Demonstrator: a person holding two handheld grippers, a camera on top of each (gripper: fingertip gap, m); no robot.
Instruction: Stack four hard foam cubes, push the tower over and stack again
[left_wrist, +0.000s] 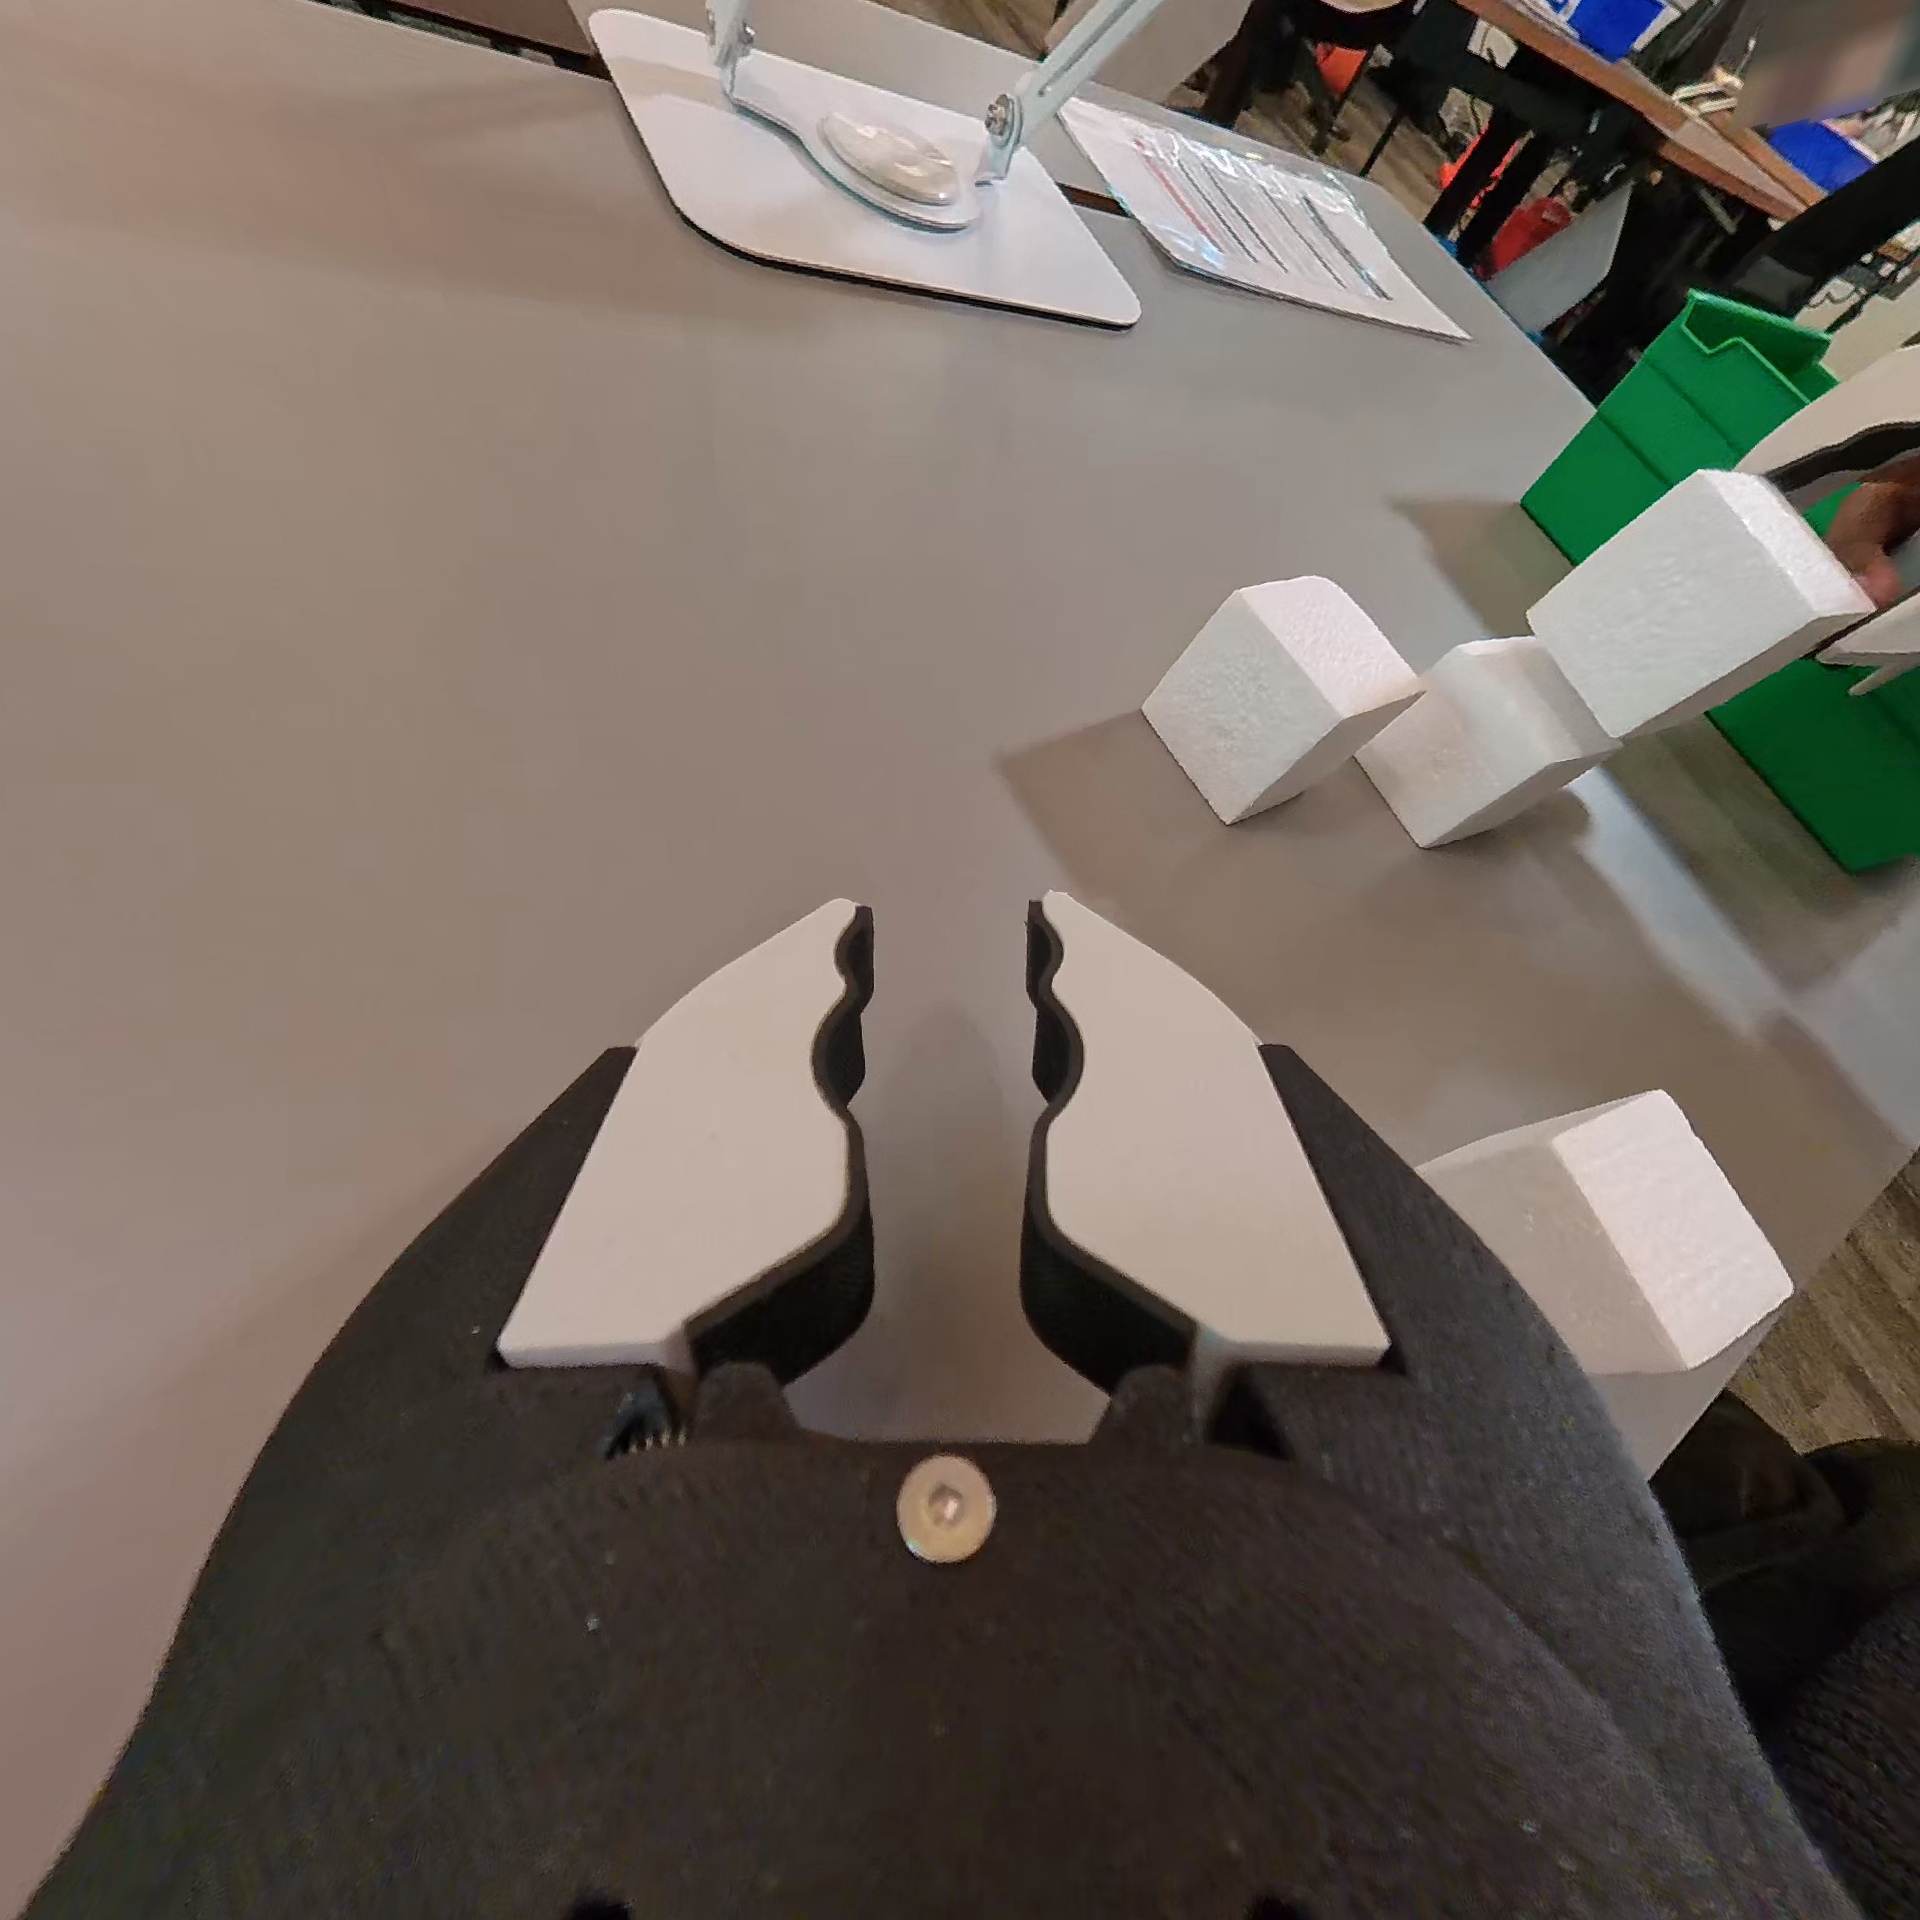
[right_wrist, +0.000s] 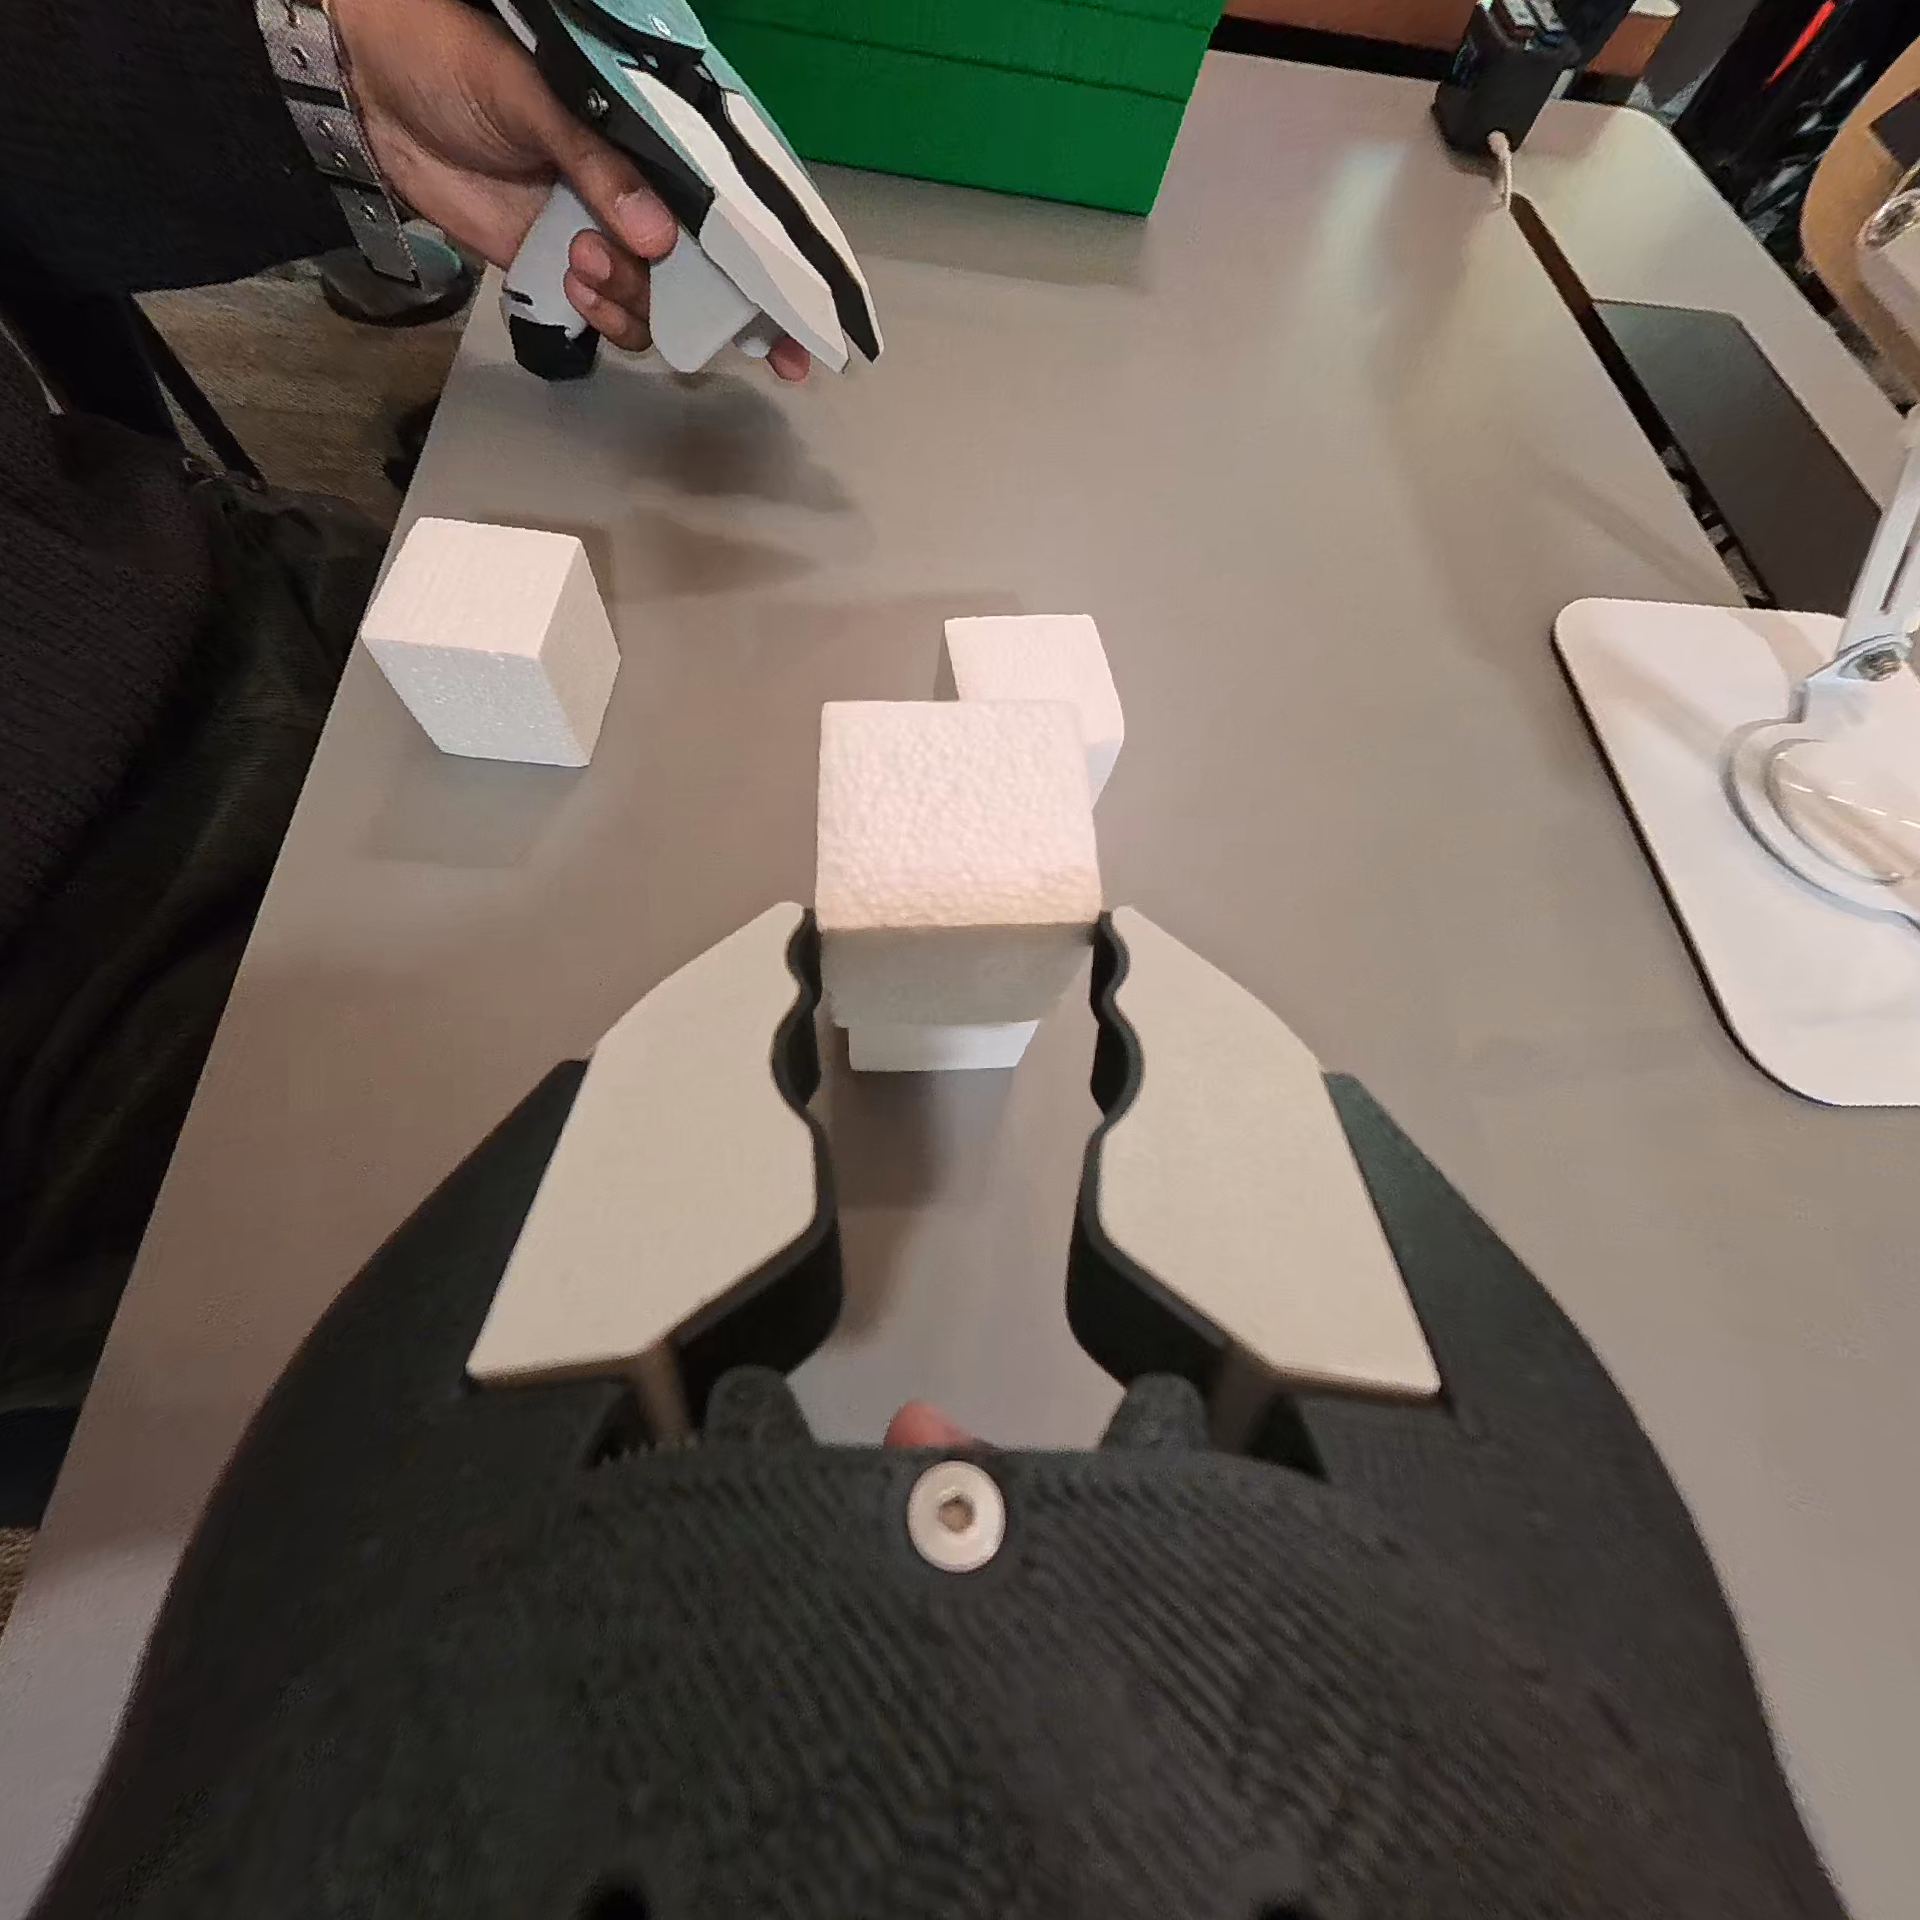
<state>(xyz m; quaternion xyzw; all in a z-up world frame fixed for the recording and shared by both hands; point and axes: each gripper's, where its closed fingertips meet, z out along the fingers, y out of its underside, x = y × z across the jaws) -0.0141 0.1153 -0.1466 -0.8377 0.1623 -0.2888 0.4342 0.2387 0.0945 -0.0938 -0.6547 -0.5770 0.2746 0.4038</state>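
My right gripper (right_wrist: 954, 920) is shut on a white foam cube (right_wrist: 956, 821) and holds it tilted just over a second foam cube (right_wrist: 940, 1044) on the grey table (right_wrist: 1299, 520); I cannot tell whether they touch. A third cube (right_wrist: 1039, 665) sits right behind them. A fourth cube (right_wrist: 494, 644) stands apart near the table's edge. My left gripper (left_wrist: 951, 914) is slightly open and empty, low over bare table (left_wrist: 520, 623). From there the held cube (left_wrist: 1694, 603), the one under it (left_wrist: 1486, 738), the third (left_wrist: 1278, 696) and the fourth (left_wrist: 1621, 1236) all lie to its right.
A green bin (left_wrist: 1683, 416) stands at the table's end beyond the cubes, also in the right wrist view (right_wrist: 966, 94). A white stand base (left_wrist: 862, 197) and a laminated sheet (left_wrist: 1257, 208) lie at the far side. A hand holds the left gripper (right_wrist: 831, 322). The left gripper's tips are roughly 25 cm from the right gripper's.
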